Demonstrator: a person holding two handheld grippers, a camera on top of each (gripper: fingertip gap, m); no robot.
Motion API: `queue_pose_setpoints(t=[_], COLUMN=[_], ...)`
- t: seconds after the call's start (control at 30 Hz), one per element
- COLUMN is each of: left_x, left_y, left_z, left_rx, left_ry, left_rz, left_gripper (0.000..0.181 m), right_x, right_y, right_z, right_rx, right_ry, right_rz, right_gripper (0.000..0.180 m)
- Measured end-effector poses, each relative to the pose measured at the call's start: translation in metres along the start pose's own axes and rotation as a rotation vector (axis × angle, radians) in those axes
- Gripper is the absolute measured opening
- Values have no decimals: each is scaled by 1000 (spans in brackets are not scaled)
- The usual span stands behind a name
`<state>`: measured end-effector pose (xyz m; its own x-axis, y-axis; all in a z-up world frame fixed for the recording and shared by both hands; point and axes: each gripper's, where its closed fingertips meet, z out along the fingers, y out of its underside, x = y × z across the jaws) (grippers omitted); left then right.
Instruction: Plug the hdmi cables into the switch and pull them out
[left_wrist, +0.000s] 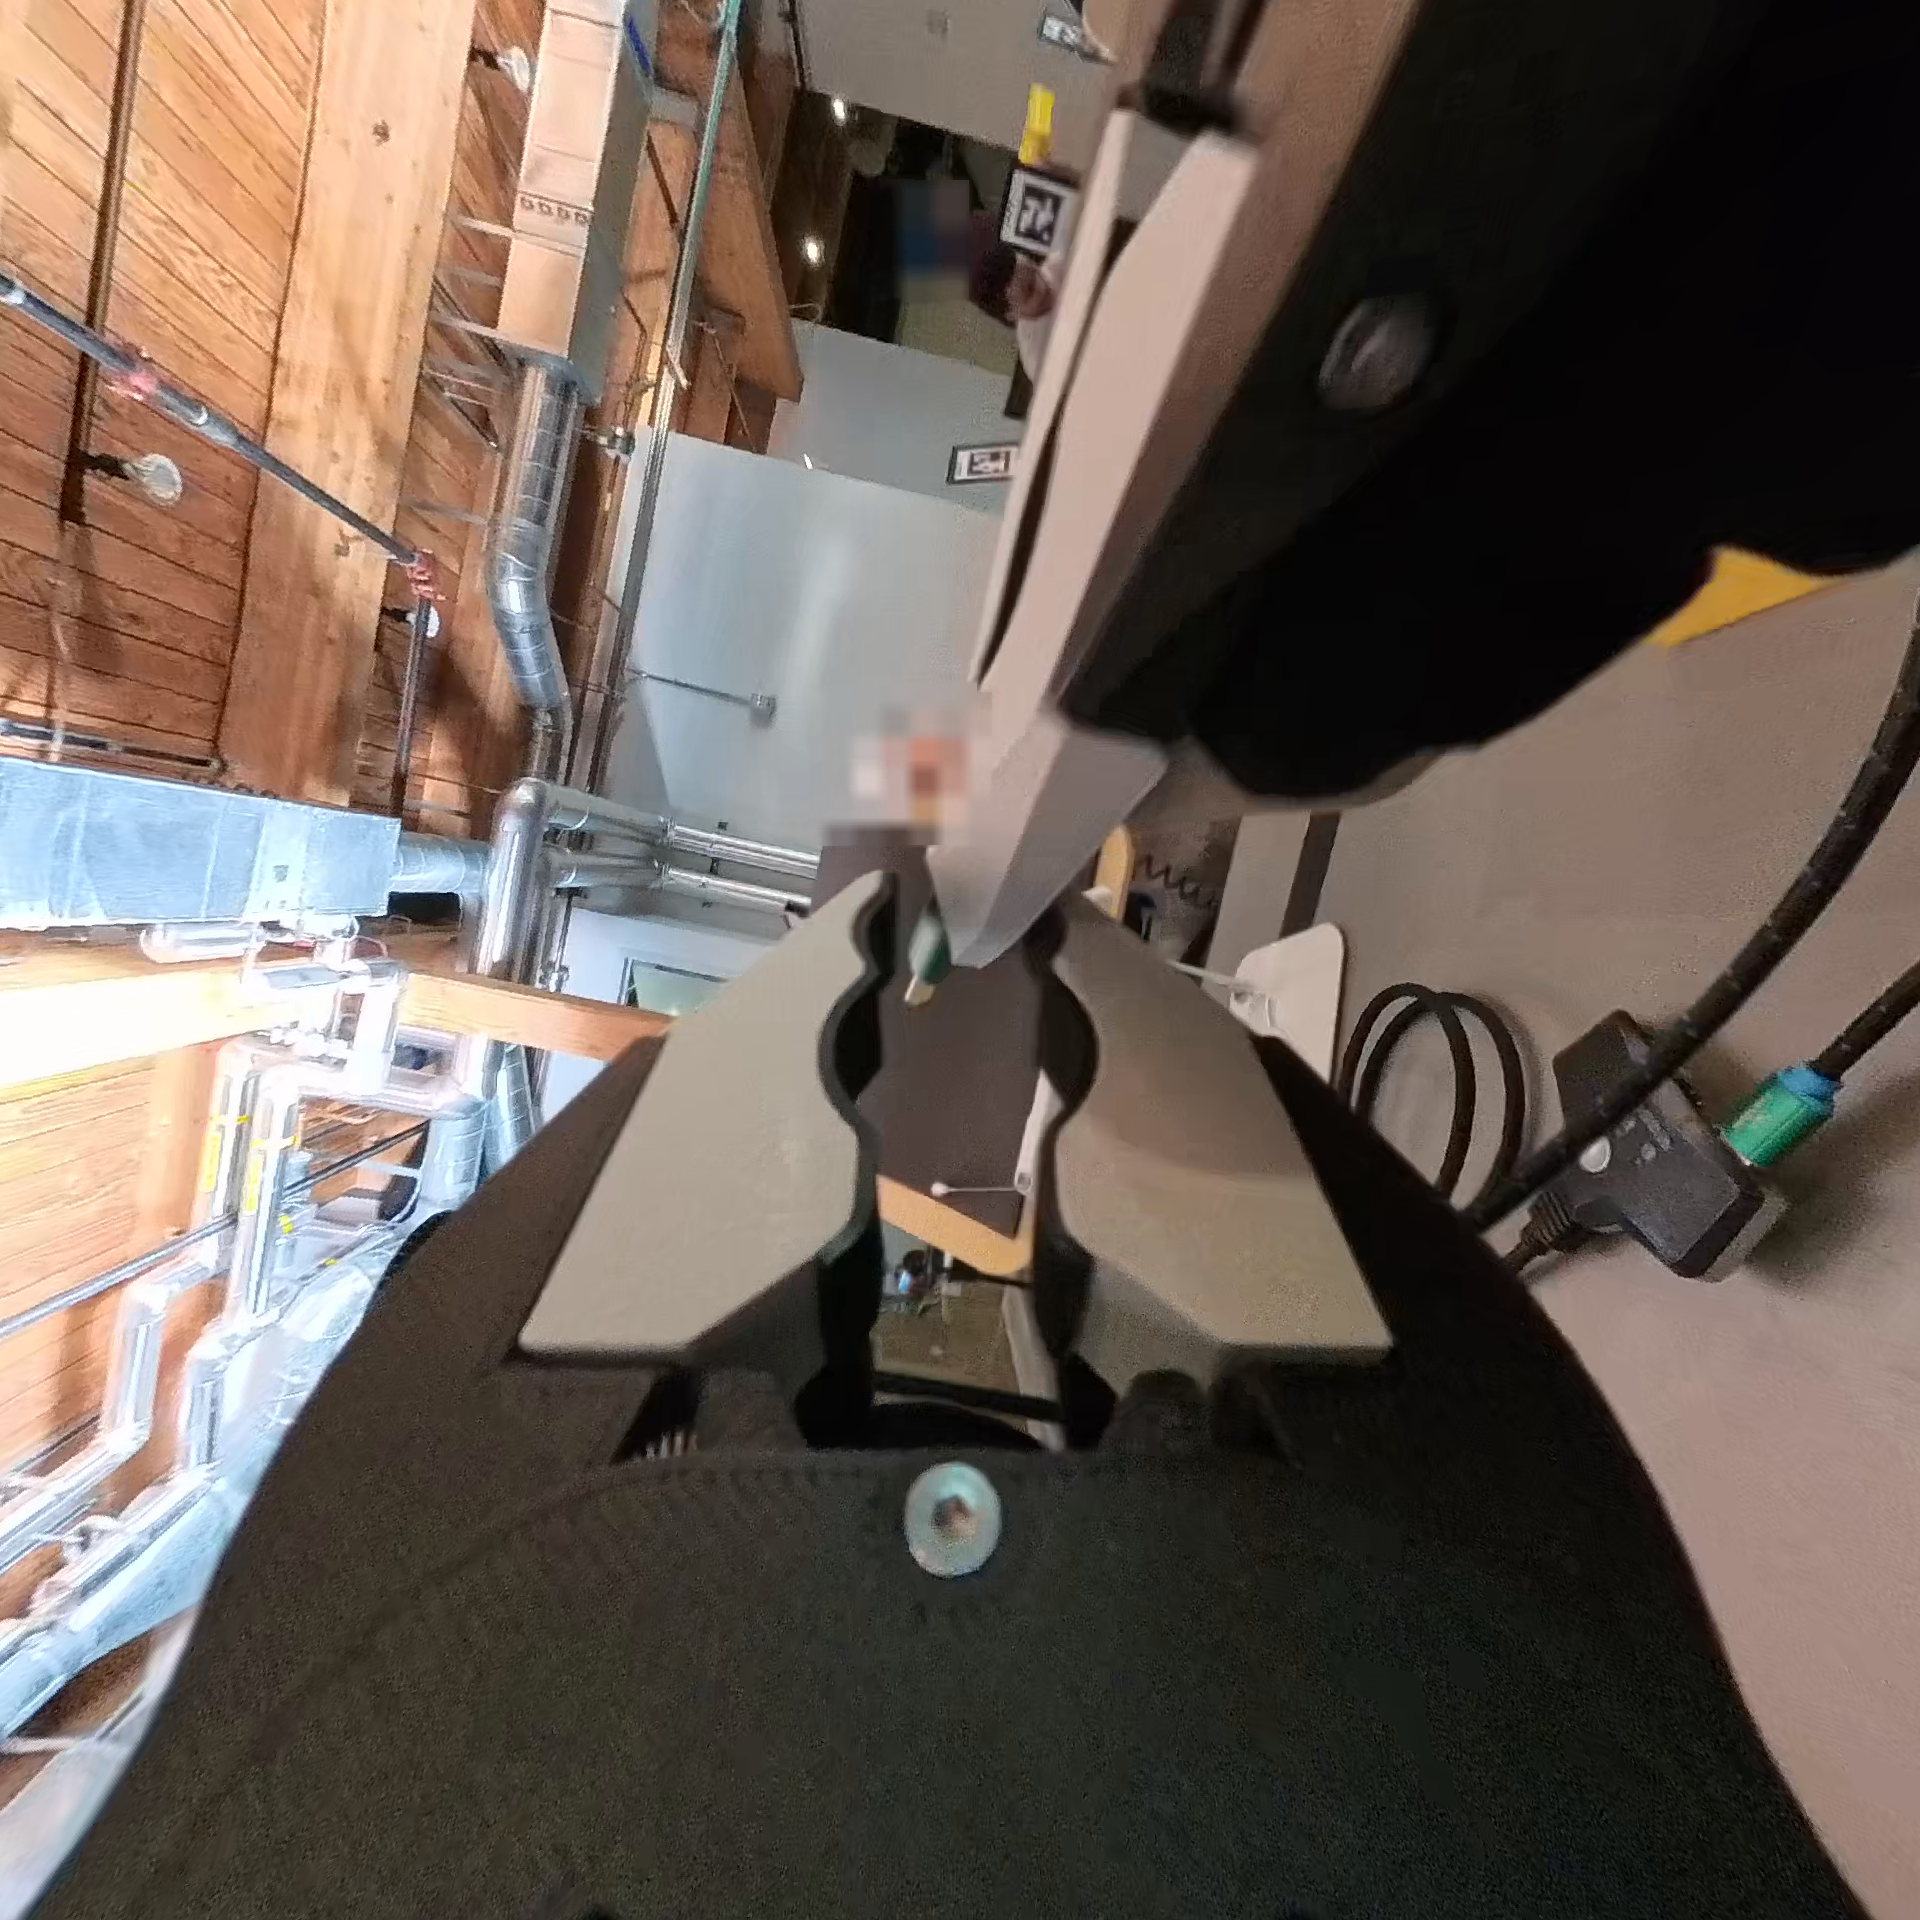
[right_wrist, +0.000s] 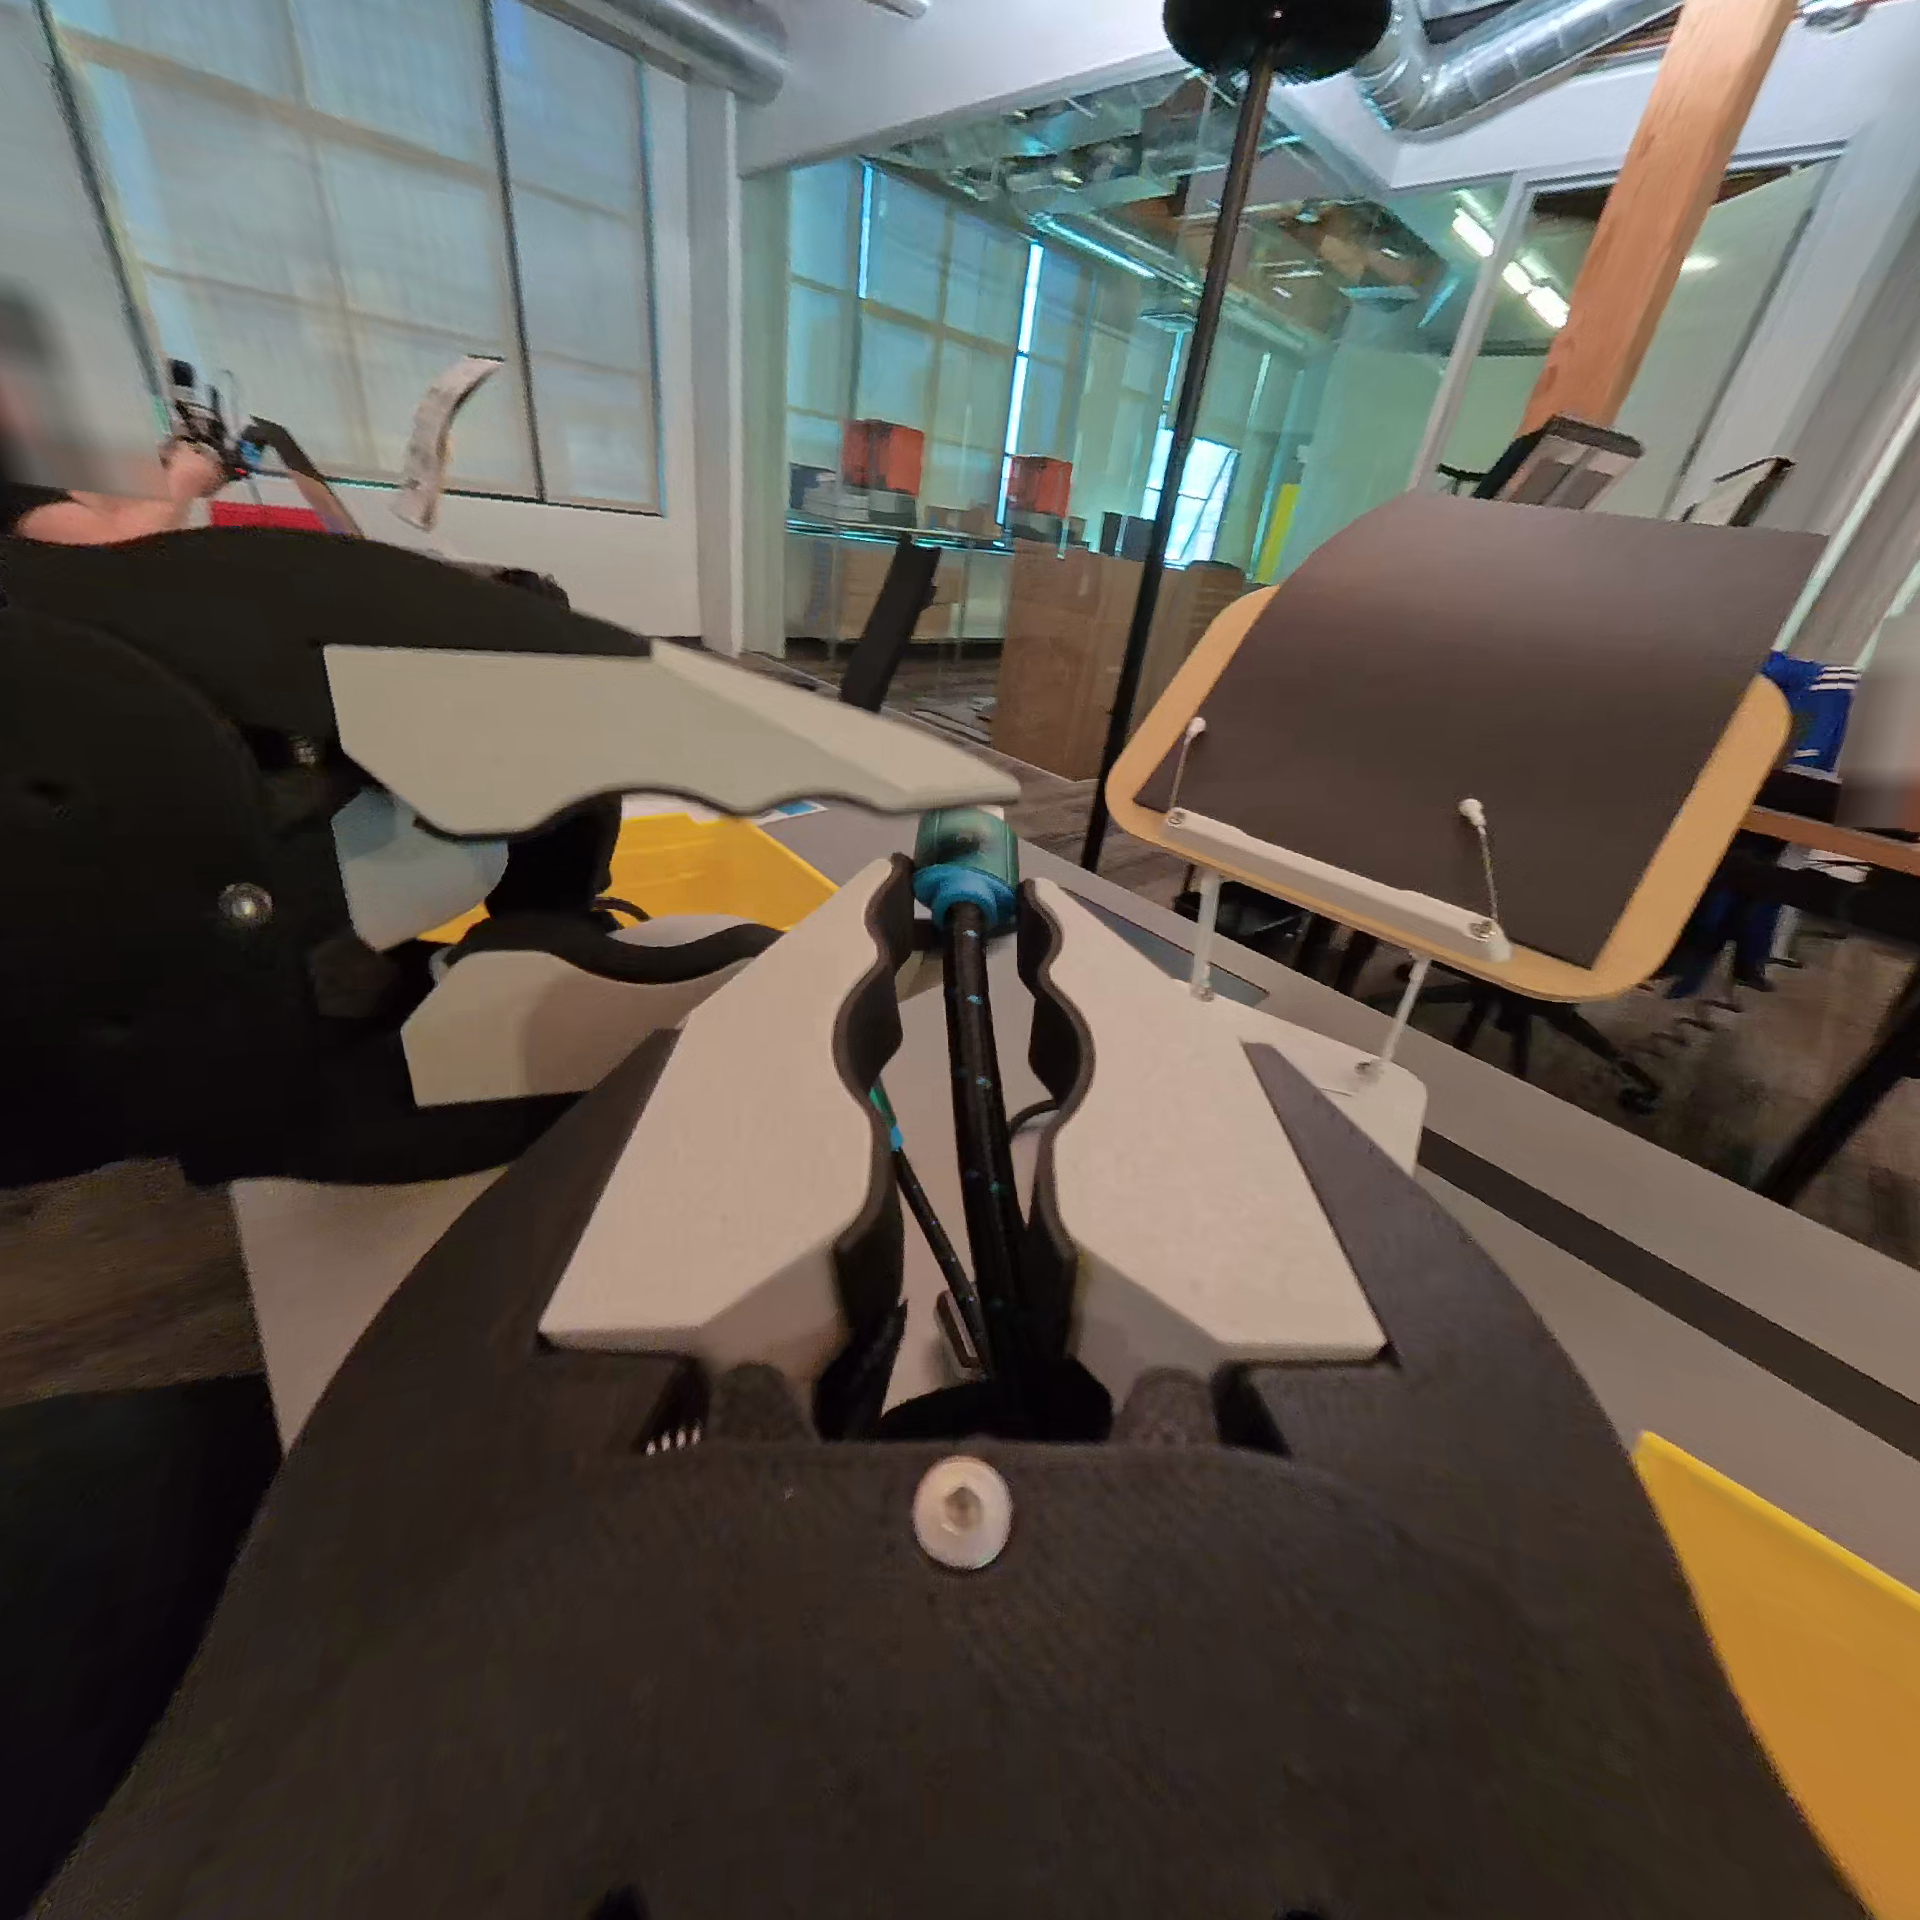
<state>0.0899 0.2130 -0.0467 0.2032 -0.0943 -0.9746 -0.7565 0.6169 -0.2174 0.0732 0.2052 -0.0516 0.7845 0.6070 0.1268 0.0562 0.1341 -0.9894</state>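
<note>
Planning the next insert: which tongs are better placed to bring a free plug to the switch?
Right, probably. The right tongs already hold the green plug at their tips. The left tongs are open, holding nothing. The switch lies on the table with another plug already seated.

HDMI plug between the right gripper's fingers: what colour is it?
Green HDMI plug with a blue collar; clearest in the right wrist view.

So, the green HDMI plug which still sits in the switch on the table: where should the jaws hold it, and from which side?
Probably the rigid green plug body, not its blue collar or the thin cable. It sticks straight out of the switch end, so come from the cable side, in line with it, jaws closing across the body.
</note>
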Motion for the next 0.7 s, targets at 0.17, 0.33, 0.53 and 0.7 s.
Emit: queue_pose_setpoints(t=[0.17, 0.33, 0.53, 0.7], left_x=[3, 6, 5, 5], left_y=[-2, -18, -31, -36], left_z=[-18, -41, -51, -58], left_rx=[92, 188, 234, 268], left_ry=[150, 245, 248, 296], left_rz=[-22, -12, -16, -38], left_gripper=[38, 18, 13, 14], right_x=[-15, -36, -46, -51], right_y=[-4, -6, -13, -16], right_z=[-11, -30, -42, -49], right_rx=[-3, -16, 11, 25], right_ry=[-247, -501, -637, -706], right_rz=[141, 262, 374, 406], right_gripper=[17, 17, 17, 17])
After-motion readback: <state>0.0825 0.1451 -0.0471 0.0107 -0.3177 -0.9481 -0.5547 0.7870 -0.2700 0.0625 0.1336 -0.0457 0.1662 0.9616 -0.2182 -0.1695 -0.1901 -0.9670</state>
